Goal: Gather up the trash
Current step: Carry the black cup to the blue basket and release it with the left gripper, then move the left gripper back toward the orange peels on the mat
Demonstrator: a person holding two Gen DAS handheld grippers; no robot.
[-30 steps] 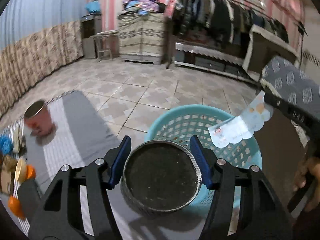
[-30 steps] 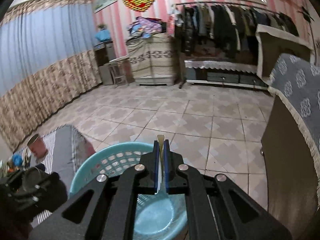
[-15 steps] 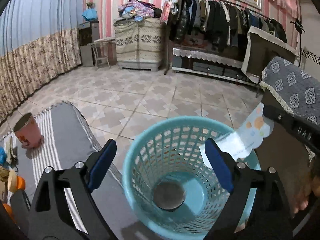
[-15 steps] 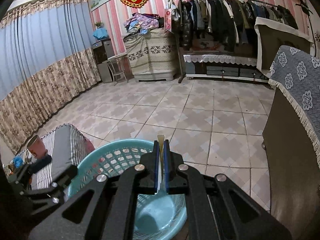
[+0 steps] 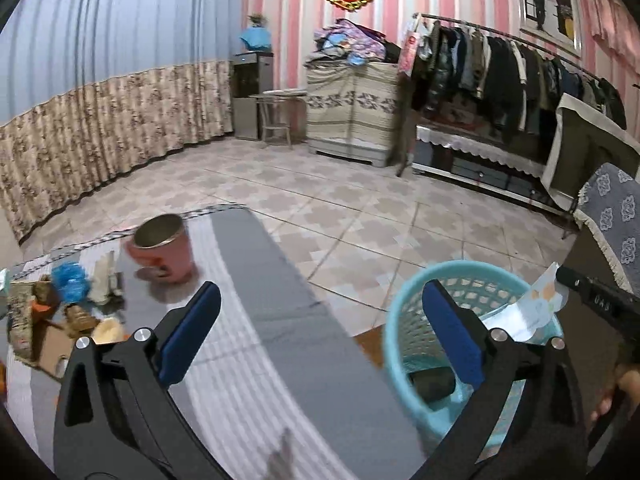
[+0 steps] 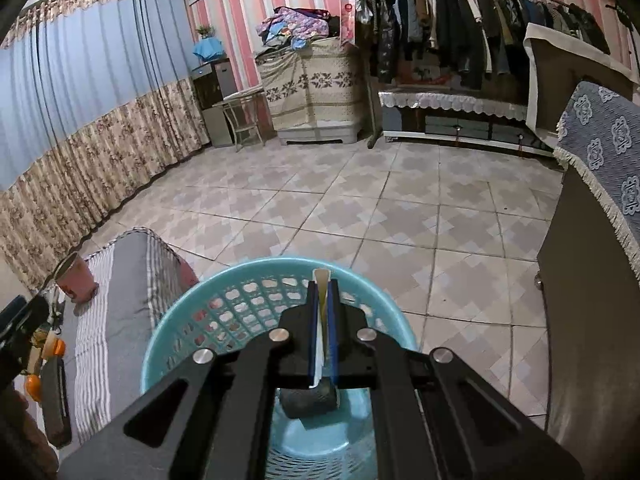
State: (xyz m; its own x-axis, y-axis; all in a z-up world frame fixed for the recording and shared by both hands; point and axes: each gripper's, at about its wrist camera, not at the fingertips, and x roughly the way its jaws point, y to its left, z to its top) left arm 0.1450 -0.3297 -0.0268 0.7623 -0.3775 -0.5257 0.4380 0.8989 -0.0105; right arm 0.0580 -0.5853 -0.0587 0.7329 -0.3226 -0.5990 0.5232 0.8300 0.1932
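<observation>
My left gripper (image 5: 320, 336) hangs over the striped cloth, jaws opening wide with nothing between them. To its right stands the teal basket (image 5: 404, 320), and a dark round tin (image 5: 432, 384) lies on its side at the bottom. My right gripper (image 6: 323, 308) is shut on a flat paper wrapper (image 6: 322, 280) above the basket (image 6: 180, 320), with the tin (image 6: 308, 398) below it. In the left wrist view the wrapper (image 5: 528, 312) sticks out over the basket's far rim. More trash (image 5: 72, 300) lies on the cloth at the left.
A pink cup (image 5: 164, 248) stands upright on the grey striped cloth (image 5: 260, 320) next to the trash pile. A dark cabinet with a patterned cover (image 6: 592, 240) stands right of the basket. Tiled floor (image 6: 400, 208) stretches to a clothes rack at the back.
The left gripper opened and dropped the tin into the basket, then swung left over the cloth. The right gripper kept hold of the wrapper and sank a little over the basket.
</observation>
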